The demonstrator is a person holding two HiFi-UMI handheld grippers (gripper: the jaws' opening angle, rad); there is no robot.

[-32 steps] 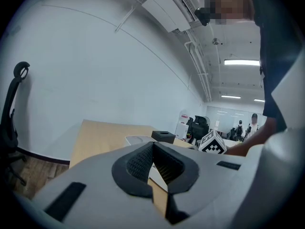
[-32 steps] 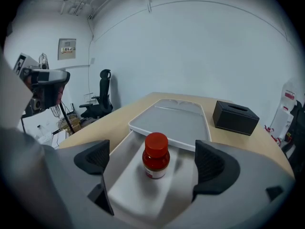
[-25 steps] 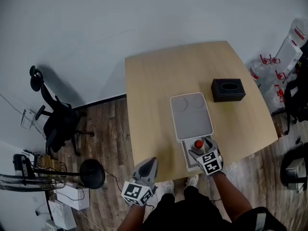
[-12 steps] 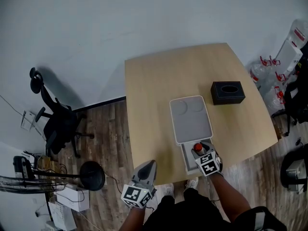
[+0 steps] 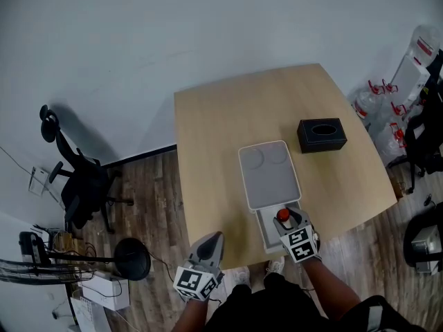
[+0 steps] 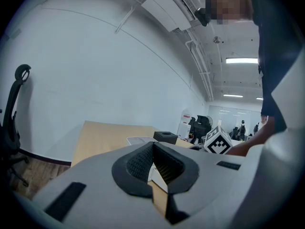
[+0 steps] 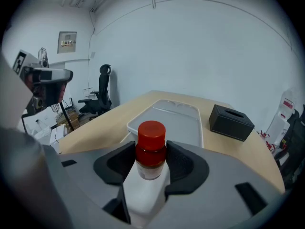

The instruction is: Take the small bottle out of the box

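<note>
Big pale wooden surface (image 5: 214,137) takes up most of the head view. On it, close to the near edge, sits a white rectangular plastic box (image 5: 263,235) with its flat grey-white lid (image 5: 268,178) lying over the far part, so only the near end is open. A black tissue box (image 5: 322,135) sits well apart, off to the right.

The left claw (image 6: 153,157) hangs off the near edge of the surface, jaws together and nothing in them. The right claw (image 7: 151,156) is the busy one: its pads are pressed on both sides of the small white bottle with a red cap (image 7: 151,142), right at the dark neck just under the cap.

The bottle stands upright at the open end of the box. I can't tell if its bottom is clear of the box floor yet.

Handling-wise, I'd guess it's light, stiff plastic and not fragile, but the body looks smooth and could be slippery. The neck is a decent hold, since the wider cap should stop it sliding down through the pads. A straight-up lift seems safest, since any tilt might knock it against the box wall or the lid edge.
</note>
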